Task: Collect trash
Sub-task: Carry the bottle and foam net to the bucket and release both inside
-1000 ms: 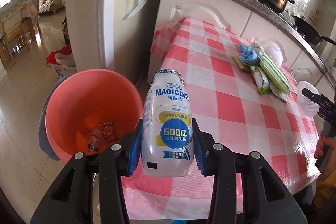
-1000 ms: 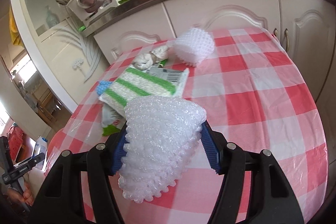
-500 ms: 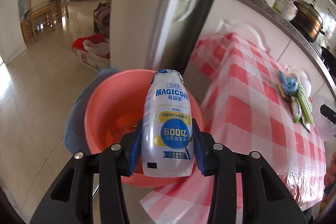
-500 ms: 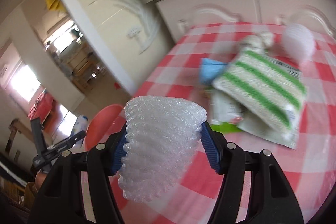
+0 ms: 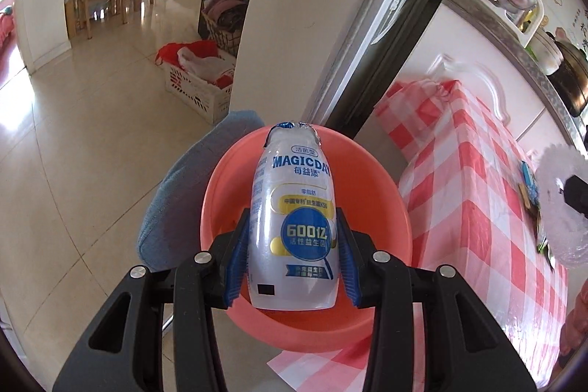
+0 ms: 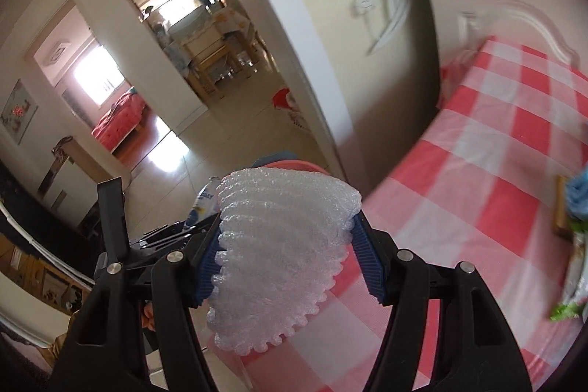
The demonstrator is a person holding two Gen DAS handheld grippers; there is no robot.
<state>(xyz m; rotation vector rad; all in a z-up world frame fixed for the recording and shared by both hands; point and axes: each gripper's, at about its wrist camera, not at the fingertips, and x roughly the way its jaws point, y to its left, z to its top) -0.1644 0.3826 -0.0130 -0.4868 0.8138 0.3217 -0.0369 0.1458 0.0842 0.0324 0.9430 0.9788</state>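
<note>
Left wrist view: a white plastic "MAGICDAY" bottle (image 5: pixel 293 234) (marked "600亿") is clamped in the left gripper (image 5: pixel 293 256) above a round salmon-pink plastic basin (image 5: pixel 386 204); white foam netting (image 6: pixel 283 256) is pinched by the right gripper (image 6: pixel 284 263).

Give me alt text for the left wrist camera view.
The left tongs grip a white Magicday drink bottle above a coral plastic bin. A red-checked tablecloth lies to the right, tiled floor to the left.

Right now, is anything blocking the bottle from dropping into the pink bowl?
Nothing visible does. The left gripper holds the bottle right over the open pink bowl, with only empty space showing beneath it.
</note>
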